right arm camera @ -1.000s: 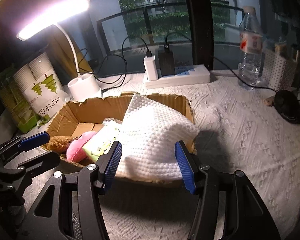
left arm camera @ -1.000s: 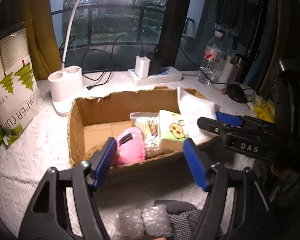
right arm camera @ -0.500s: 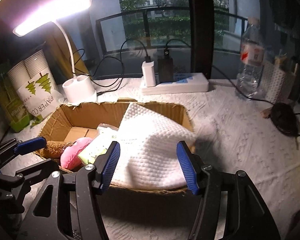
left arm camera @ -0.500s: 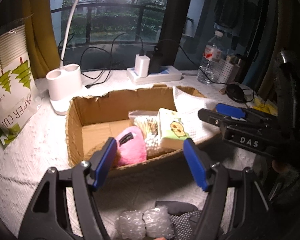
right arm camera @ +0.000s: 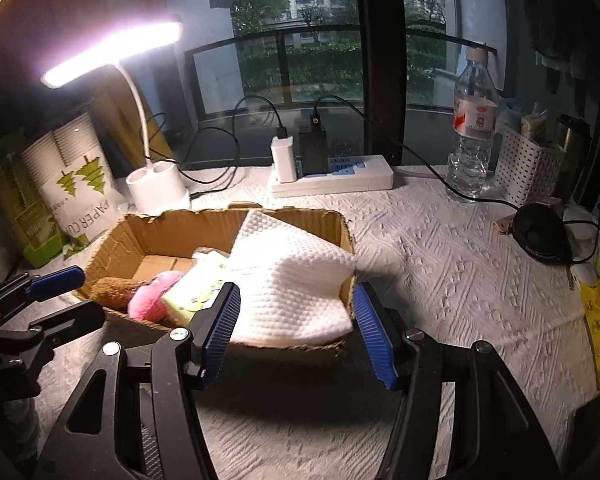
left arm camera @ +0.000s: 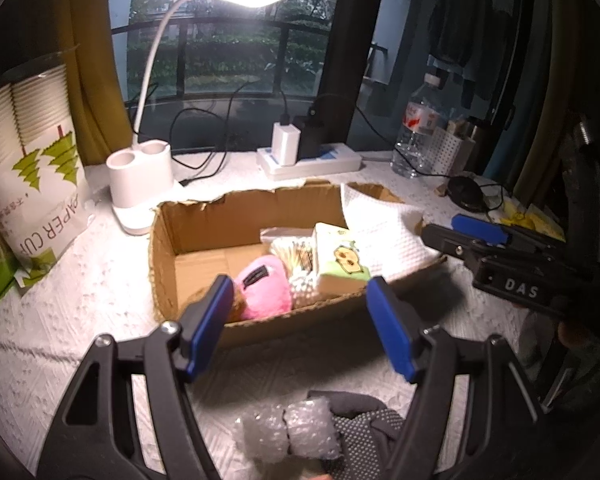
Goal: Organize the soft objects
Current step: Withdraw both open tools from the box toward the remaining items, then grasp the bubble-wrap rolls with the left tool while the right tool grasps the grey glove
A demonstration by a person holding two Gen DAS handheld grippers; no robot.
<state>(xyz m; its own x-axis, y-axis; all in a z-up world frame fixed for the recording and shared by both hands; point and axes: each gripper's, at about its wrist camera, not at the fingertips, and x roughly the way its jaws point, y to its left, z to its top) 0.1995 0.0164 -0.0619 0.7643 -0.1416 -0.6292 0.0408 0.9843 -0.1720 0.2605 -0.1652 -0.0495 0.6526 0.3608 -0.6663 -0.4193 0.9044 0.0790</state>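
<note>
A torn cardboard box (left arm camera: 168, 248) (right arm camera: 172, 232) sits on the table. It holds a pink plush (left arm camera: 266, 288) (right arm camera: 150, 300), a brown plush (right arm camera: 110, 290), a green-and-white tissue pack (left arm camera: 338, 262) (right arm camera: 194, 292), a bag of cotton swabs (left arm camera: 296, 258) and a white towel (left arm camera: 384, 232) (right arm camera: 292, 284) draped over its right end. My left gripper (left arm camera: 300, 324) is open and empty, just in front of the box. My right gripper (right arm camera: 296, 336) is open and empty, before the towel. Bubble wrap (left arm camera: 290, 432) and a dark glove (left arm camera: 368, 424) lie on the table below my left gripper.
A lit desk lamp (right arm camera: 154, 188) and a bag of paper cups (left arm camera: 32, 168) stand at the back left. A power strip (right arm camera: 332, 178), water bottle (right arm camera: 474, 128), perforated white basket (right arm camera: 530, 168) and black pouch (right arm camera: 542, 234) stand at the back and right.
Both grippers have drawn back a little from the box and risen, still open. The towel stays draped over the box's right end.
</note>
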